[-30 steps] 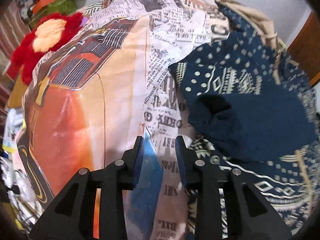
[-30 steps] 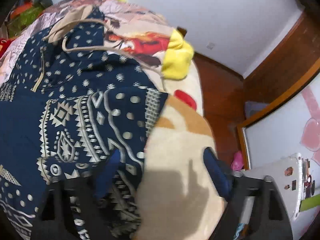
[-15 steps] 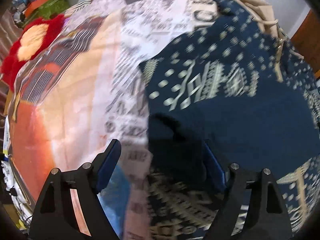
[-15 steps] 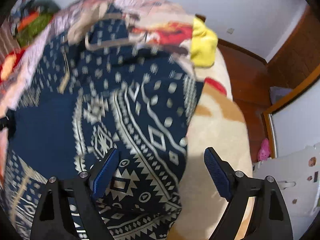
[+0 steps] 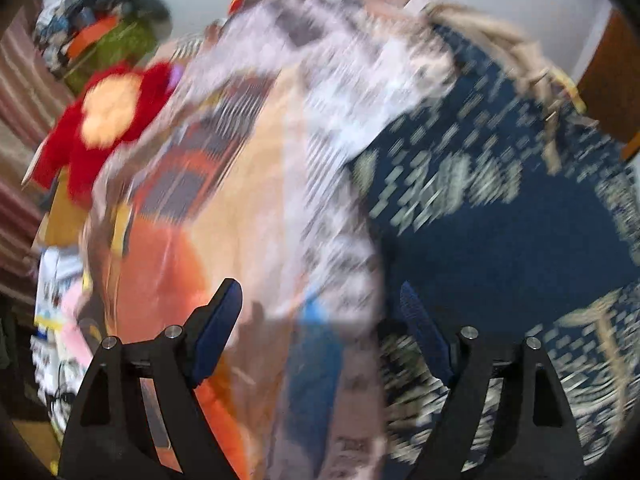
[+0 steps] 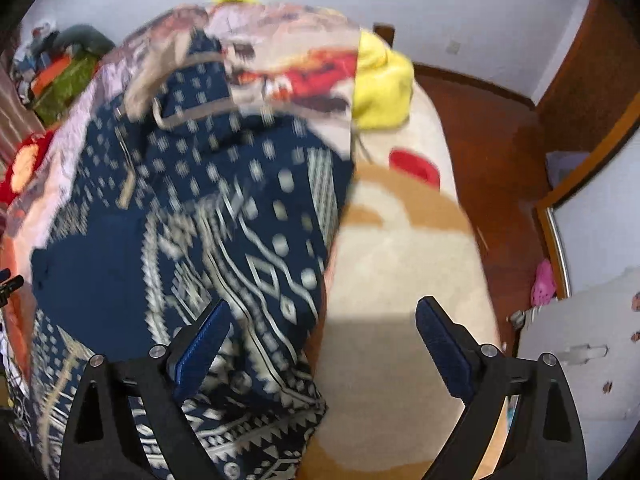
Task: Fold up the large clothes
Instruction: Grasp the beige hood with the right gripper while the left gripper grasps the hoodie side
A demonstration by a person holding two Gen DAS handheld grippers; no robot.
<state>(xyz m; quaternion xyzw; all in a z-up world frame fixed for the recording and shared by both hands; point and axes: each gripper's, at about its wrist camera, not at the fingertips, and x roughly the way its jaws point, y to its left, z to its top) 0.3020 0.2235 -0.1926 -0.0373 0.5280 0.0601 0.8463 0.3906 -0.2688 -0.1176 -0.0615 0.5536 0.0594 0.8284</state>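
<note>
A navy hooded garment with a cream geometric pattern (image 5: 500,232) lies spread on the bed, its tan-lined hood at the far end (image 6: 160,76). It also shows in the right wrist view (image 6: 208,220). My left gripper (image 5: 320,312) is open and empty above the printed bedspread (image 5: 248,200), just left of the garment's left edge. My right gripper (image 6: 320,324) is open and empty over the garment's right edge, where it meets a cream and tan blanket (image 6: 400,280). Both views are motion-blurred.
A red plush toy (image 5: 104,128) lies at the bed's far left, with a pile of items (image 5: 100,36) behind it. A yellow cloth (image 6: 380,88) lies at the bed's far right. Wooden floor (image 6: 492,152) and a wooden door frame (image 6: 580,96) are to the right.
My left gripper opened wide and swung right over the garment, then back left over the bedspread. My right gripper stayed open and shifted along the garment's right edge.
</note>
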